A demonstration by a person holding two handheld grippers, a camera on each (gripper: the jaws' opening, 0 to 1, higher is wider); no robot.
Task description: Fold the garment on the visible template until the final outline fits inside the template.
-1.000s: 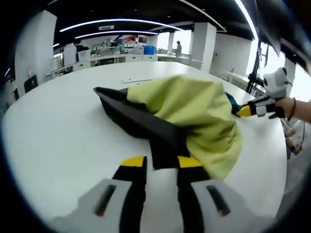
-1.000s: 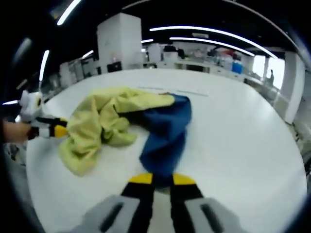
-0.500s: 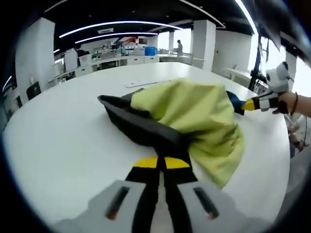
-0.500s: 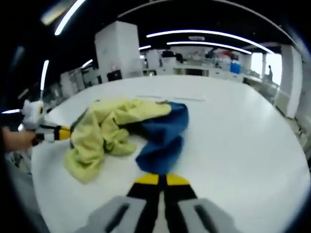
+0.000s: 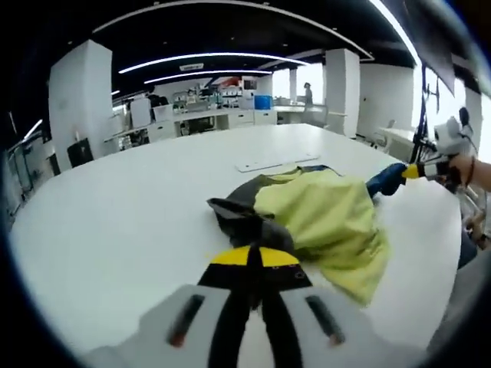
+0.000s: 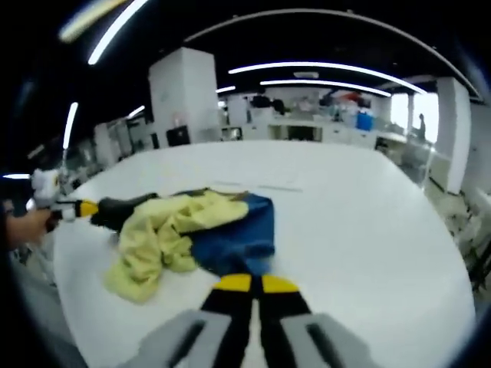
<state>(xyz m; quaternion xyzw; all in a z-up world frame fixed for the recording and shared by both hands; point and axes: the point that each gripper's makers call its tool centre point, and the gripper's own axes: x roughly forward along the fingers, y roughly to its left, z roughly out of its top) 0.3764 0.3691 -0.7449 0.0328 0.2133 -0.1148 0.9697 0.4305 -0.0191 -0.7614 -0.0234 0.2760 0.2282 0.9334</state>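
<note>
Here, in the left gripper view, our left gripper (image 5: 254, 257) pinches the garment (image 5: 314, 215) by its dark edge above the white table (image 5: 130, 207). In the right gripper view, our right gripper (image 6: 249, 284) clamps its blue end, seemingly to spread it.

A wide white tabletop (image 5: 115, 230) fills an open-plan room: white pillars (image 6: 184, 92), dark ceiling (curved strip lights (image 5: 207, 57)), bright windows (image 5: 295, 80).
</note>
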